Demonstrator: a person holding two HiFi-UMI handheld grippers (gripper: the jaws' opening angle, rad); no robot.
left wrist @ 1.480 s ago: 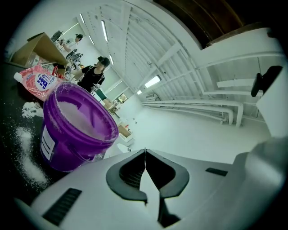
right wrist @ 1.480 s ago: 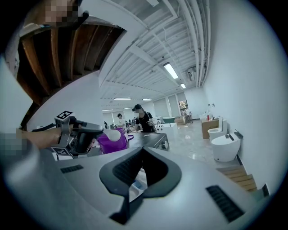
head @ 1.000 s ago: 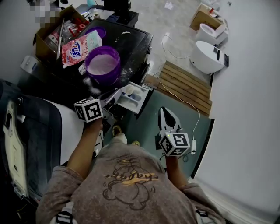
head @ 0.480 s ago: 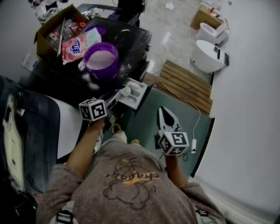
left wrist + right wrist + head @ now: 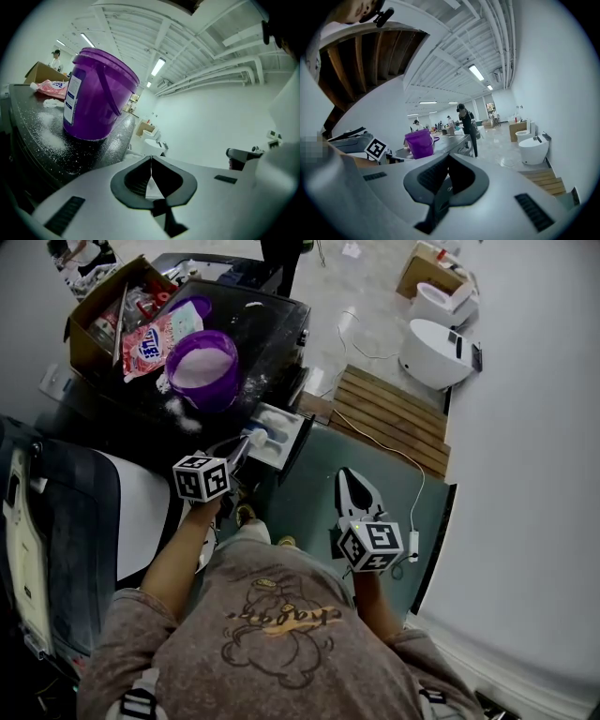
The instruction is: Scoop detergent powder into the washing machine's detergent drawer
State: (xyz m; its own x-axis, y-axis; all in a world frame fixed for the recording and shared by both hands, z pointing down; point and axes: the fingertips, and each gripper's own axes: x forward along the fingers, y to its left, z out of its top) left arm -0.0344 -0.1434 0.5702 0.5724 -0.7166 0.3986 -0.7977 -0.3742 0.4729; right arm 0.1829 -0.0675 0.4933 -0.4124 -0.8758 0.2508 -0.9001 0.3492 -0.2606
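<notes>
A purple bucket (image 5: 202, 367) (image 5: 96, 93) of white powder stands on the black washing machine top (image 5: 267, 329). Loose powder (image 5: 178, 411) (image 5: 47, 131) is spilled beside it. The detergent drawer (image 5: 286, 427) is pulled out below the machine's front edge. My left gripper (image 5: 242, 448) (image 5: 151, 161) is shut on the handle of a white scoop (image 5: 256, 437) (image 5: 152, 186), whose bowl sits at the drawer's left edge. My right gripper (image 5: 354, 486) (image 5: 449, 161) hangs shut and holds nothing, over the green floor mat to the right. The bucket (image 5: 419, 143) also shows far off in the right gripper view.
A cardboard box (image 5: 89, 320) and a pink detergent bag (image 5: 150, 343) lie behind the bucket. A wooden pallet (image 5: 394, 418), white toilets (image 5: 436, 352) and a floor cable (image 5: 375, 451) lie to the right. A person (image 5: 466, 126) stands beyond the machine.
The left gripper with the scoop has drawn back a little from over the drawer toward its left edge. The head view has shifted slightly. The right gripper has stayed put.
</notes>
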